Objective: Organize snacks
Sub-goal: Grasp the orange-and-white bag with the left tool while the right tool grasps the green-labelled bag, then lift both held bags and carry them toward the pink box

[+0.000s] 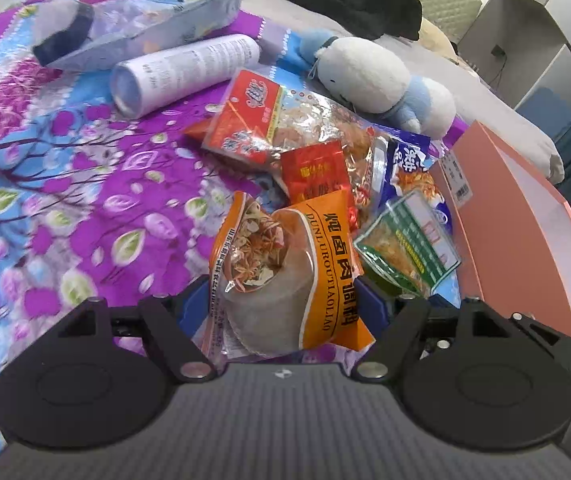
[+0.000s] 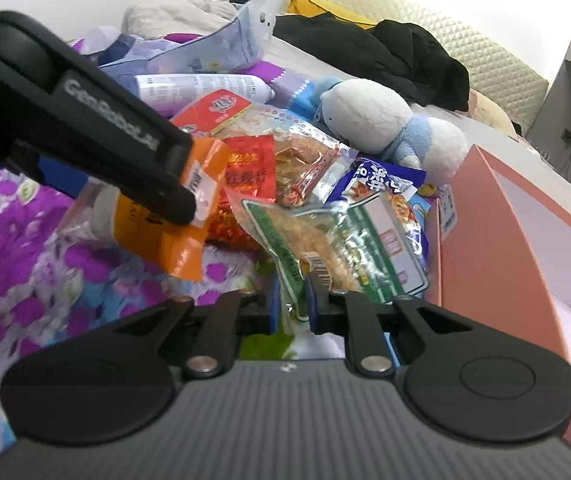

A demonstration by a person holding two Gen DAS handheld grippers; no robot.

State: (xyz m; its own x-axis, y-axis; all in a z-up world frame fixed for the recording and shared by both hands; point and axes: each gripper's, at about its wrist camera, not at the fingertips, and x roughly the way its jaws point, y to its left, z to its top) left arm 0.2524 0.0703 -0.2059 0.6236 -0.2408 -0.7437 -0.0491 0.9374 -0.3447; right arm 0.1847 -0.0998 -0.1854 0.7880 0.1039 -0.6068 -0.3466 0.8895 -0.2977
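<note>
Angling down over the bedspread (image 1: pixel 65 184), L gripper (image 1: pixel 285 300) clamped the orange pouch (image 1: pixel 297 280) at frame centre; R gripper (image 2: pixel 291 304) was pinched tight on green packet's (image 2: pixel 341 240) corner, w/ pink box (image 2: pixel 497 240) at right edge.

Each hand-held gripper (image 1: pixel 289 300) (image 2: pixel 291 304) has black linkage arms, silver pivot screws, blue pads, and a ribbed grey body.

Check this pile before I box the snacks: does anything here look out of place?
Yes. A blue-and-white plush toy lies against the snack packets, and a white spray can lies on its side on the floral bedspread behind them. Neither is a snack. The pink box beside the pile looks empty where visible.
</note>
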